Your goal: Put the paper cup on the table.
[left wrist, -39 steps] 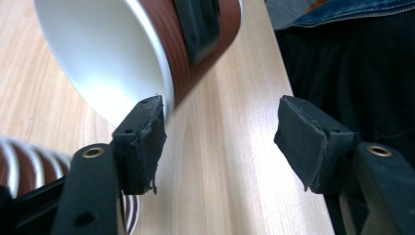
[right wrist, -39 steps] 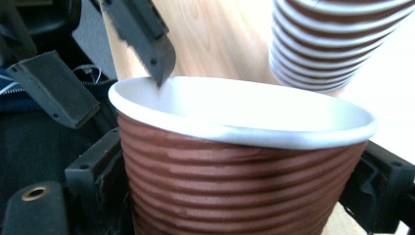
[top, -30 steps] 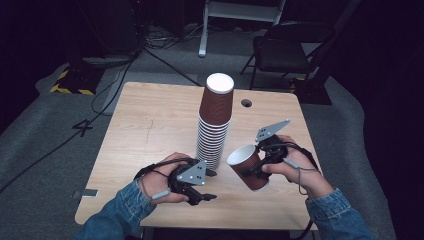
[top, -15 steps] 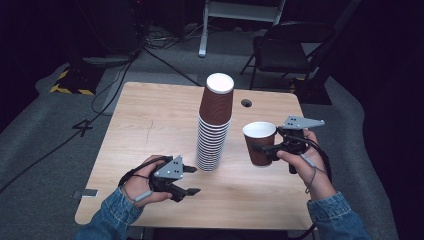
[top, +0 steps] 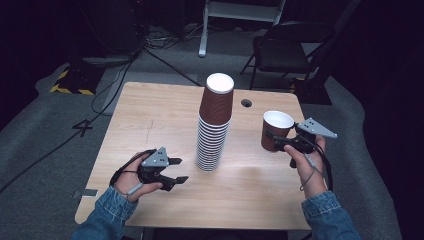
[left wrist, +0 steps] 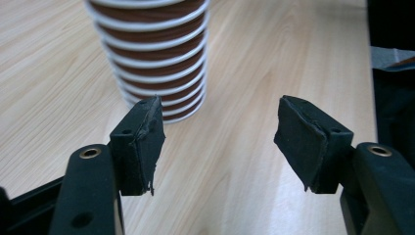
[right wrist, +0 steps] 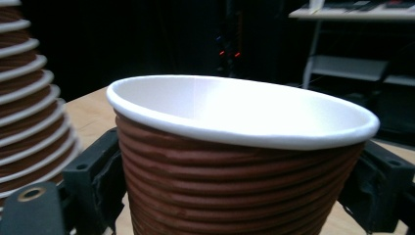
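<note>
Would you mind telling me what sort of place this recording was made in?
Probably a lab or studio set up for recording, not a home: a light wooden table stands alone on grey carpet, black cables trail across the floor, and a black folding chair sits before a dark backdrop.

Both forearms wear blue denim sleeves. Each black hand-held gripper, left point(top: 172, 170) and right point(top: 278, 141), carries a grey three-cornered plate. Brass-ringed screw holes mark the jaws.

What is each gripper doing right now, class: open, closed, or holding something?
Left gripper: open, nothing between the jaws.
Right gripper: closed on the single brown paper cup, mouth up.
</note>
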